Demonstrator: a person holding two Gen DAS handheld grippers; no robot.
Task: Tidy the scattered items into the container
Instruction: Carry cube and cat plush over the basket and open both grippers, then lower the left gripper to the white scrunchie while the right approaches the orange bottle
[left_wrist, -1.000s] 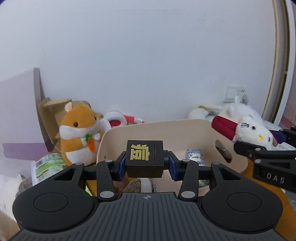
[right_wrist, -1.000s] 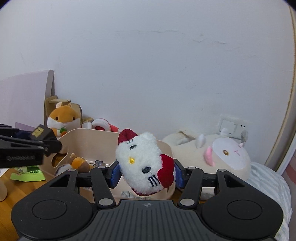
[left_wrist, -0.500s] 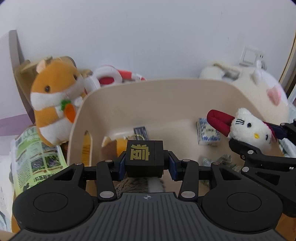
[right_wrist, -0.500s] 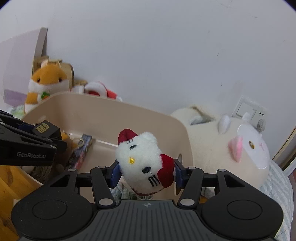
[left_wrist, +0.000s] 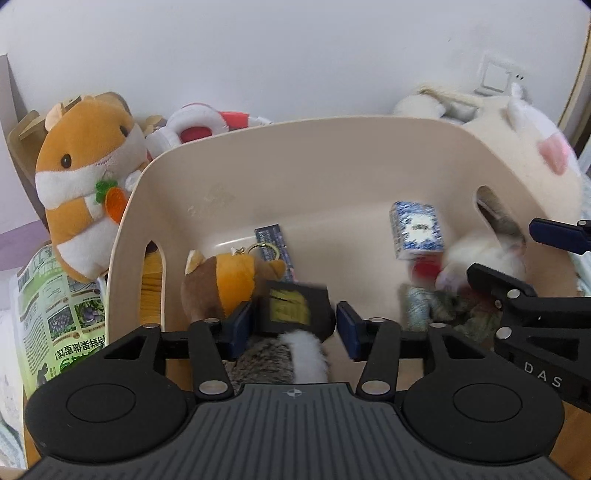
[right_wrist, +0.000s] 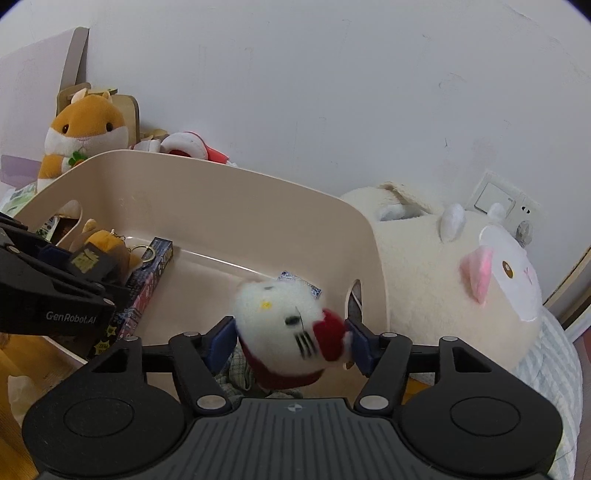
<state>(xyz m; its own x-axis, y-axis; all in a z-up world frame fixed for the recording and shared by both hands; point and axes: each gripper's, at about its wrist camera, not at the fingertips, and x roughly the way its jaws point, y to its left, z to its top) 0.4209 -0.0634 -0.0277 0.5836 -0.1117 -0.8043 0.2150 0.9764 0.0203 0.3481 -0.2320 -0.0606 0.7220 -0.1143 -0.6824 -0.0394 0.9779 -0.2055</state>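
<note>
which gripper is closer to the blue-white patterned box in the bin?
Right. The right gripper is just beside the blue-white box; the left gripper sits farther off, toward the bin's near left.

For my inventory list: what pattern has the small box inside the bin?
Blue-and-white ornamental print on the small box; left wrist view.

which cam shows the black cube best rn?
Left wrist: the black cube sits centred between the open left gripper, gold face toward the lens, though motion-blurred. Right wrist shows the cube only small at the left edge, over the bin.
</note>
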